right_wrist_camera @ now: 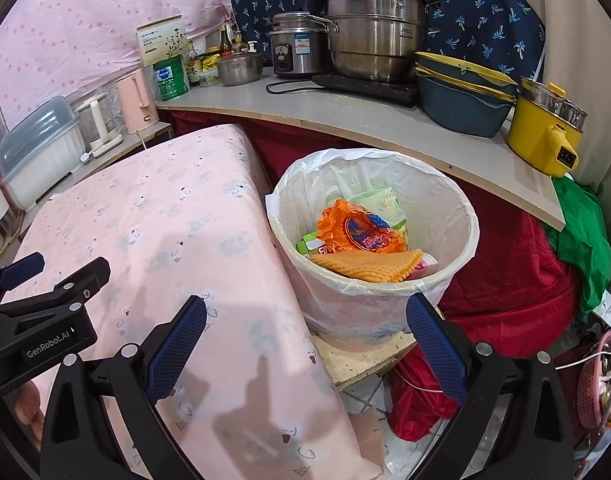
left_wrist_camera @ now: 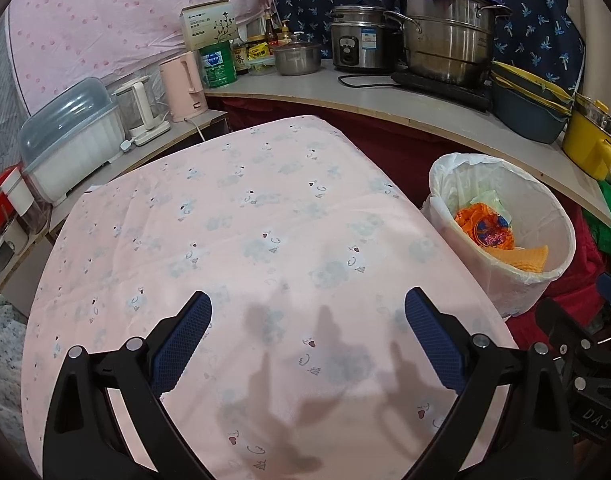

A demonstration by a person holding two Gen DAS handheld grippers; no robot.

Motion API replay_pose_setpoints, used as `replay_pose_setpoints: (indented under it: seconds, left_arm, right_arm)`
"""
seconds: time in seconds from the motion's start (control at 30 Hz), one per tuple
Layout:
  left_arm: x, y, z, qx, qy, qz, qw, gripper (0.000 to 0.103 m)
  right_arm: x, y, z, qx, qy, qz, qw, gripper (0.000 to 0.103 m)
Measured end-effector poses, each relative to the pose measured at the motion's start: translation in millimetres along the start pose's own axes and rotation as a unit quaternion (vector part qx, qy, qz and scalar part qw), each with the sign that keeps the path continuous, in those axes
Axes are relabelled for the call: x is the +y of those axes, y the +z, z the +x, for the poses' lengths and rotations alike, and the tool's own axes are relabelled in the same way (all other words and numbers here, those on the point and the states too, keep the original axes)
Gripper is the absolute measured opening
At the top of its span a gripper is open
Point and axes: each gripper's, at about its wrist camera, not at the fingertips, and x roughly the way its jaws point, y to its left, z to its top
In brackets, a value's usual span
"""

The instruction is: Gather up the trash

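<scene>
Left gripper (left_wrist_camera: 307,312) hovering wide open, empty, right gripper (right_wrist_camera: 305,316) likewise — lined trash bin (right_wrist_camera: 461,216) sitting just beyond its jaws, holding orange wrapper (right_wrist_camera: 361,232).

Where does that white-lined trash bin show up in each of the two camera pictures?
Left wrist view: the trash bin sits at the right, beside the pink-covered table, beyond the right jaw.
Right wrist view: the bin fills the centre, ahead of the open jaws.
Shared landmark: the yellow pot on the shelf behind the bin.
</scene>
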Motion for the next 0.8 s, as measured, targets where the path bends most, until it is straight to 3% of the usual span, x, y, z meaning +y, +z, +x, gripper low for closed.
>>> replay_pose_setpoints:
  seconds: [0.8]
  left_arm:
    - [-4.4,0.0,-2.3,-0.003,0.000,0.003,1.0000,0.093]
  right_arm:
    - [-0.5,-0.3,-0.2,0.000,0.000,0.000,1.000,0.097]
